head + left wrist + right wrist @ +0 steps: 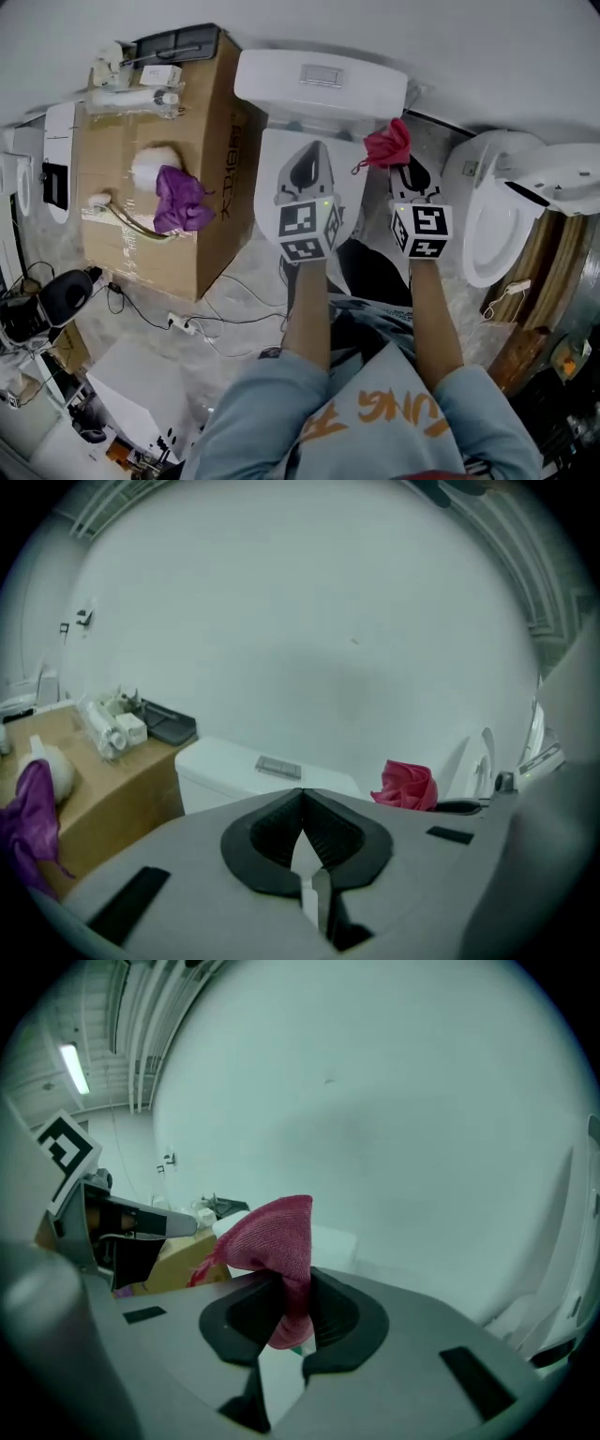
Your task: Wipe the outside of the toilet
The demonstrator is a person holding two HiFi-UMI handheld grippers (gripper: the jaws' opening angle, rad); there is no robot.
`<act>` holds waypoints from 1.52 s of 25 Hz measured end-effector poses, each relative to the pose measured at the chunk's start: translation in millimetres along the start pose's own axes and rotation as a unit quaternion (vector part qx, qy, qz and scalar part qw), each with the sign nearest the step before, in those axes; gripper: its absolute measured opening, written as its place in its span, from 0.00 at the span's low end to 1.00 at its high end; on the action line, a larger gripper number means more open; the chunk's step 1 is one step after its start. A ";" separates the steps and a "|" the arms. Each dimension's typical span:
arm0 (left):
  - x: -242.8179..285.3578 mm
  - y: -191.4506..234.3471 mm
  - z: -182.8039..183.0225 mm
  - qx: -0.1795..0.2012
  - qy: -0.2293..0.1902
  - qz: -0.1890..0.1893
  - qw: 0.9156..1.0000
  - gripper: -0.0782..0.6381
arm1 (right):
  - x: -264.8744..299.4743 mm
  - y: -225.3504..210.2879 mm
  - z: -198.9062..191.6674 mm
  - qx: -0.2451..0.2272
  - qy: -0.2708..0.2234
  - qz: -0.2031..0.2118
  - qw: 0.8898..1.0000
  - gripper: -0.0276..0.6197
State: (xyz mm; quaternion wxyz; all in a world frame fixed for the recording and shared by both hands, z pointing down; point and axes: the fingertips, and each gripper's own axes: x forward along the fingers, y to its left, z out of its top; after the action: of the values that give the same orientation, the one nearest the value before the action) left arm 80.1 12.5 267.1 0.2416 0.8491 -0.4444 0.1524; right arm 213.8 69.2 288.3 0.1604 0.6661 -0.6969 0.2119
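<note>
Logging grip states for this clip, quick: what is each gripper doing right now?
Left gripper: closed, nothing between its jaws.
Right gripper: closed on a pink cloth.

Floor (246, 277): carries the toilet (319, 86), a cardboard box (208, 202), a second toilet (489, 220) and loose cables (192, 324).
Box top: purple cloth (180, 200), black tray (178, 43).

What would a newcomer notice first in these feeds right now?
The bright red cloth pinched in the right gripper, held up near the tank of the white toilet. Next, the purple cloth lying on the cardboard box at the left, and the left gripper, shut and empty, over the toilet.
</note>
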 end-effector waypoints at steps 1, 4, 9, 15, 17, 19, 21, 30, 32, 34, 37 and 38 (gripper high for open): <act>-5.4 -0.9 14.4 0.005 -0.012 0.004 1.000 0.15 | -2.1 2.6 12.0 0.005 -0.009 0.002 1.000 0.16; -25.1 1.9 50.7 0.007 -0.043 0.022 0.999 0.15 | -6.8 12.8 47.8 0.000 -0.032 0.007 0.999 0.16; -55.9 18.3 88.2 0.008 -0.073 0.051 0.996 0.15 | -14.0 37.9 105.5 -0.050 -0.075 0.012 0.996 0.16; -93.4 16.9 158.7 0.050 -0.131 0.068 0.988 0.15 | -26.6 67.8 179.1 -0.059 -0.137 0.047 0.988 0.16; -108.5 17.8 182.4 0.065 -0.150 0.078 0.983 0.15 | -30.4 81.3 203.7 -0.059 -0.158 0.066 0.983 0.16; -123.4 17.5 206.1 0.081 -0.170 0.082 0.979 0.15 | -33.9 94.4 230.0 -0.058 -0.181 0.084 0.978 0.16; -138.9 20.4 227.3 0.096 -0.190 0.091 0.973 0.15 | -39.3 109.0 255.2 -0.053 -0.202 0.103 0.972 0.16; -184.1 42.4 273.0 0.128 -0.242 0.171 0.946 0.15 | -62.7 173.2 330.2 -0.053 -0.266 0.186 0.944 0.16; -189.5 49.3 272.2 0.131 -0.245 0.178 0.944 0.15 | -58.3 183.5 329.1 -0.061 -0.263 0.187 0.944 0.16; -193.6 56.8 272.9 0.132 -0.247 0.182 0.943 0.15 | -54.4 190.1 327.8 -0.070 -0.261 0.185 0.945 0.16; -196.8 66.5 274.3 0.127 -0.251 0.186 0.941 0.15 | -51.2 192.8 328.8 -0.081 -0.263 0.179 0.945 0.16; -197.9 69.5 275.1 0.125 -0.252 0.188 0.941 0.15 | -51.0 193.6 330.7 -0.083 -0.266 0.177 0.944 0.16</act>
State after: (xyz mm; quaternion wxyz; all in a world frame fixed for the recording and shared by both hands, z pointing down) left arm -75.9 -36.8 -37.7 -0.0195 0.7840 -0.6197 0.0301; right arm 43.4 -50.8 -37.2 -0.0157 0.5481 -0.8362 -0.0065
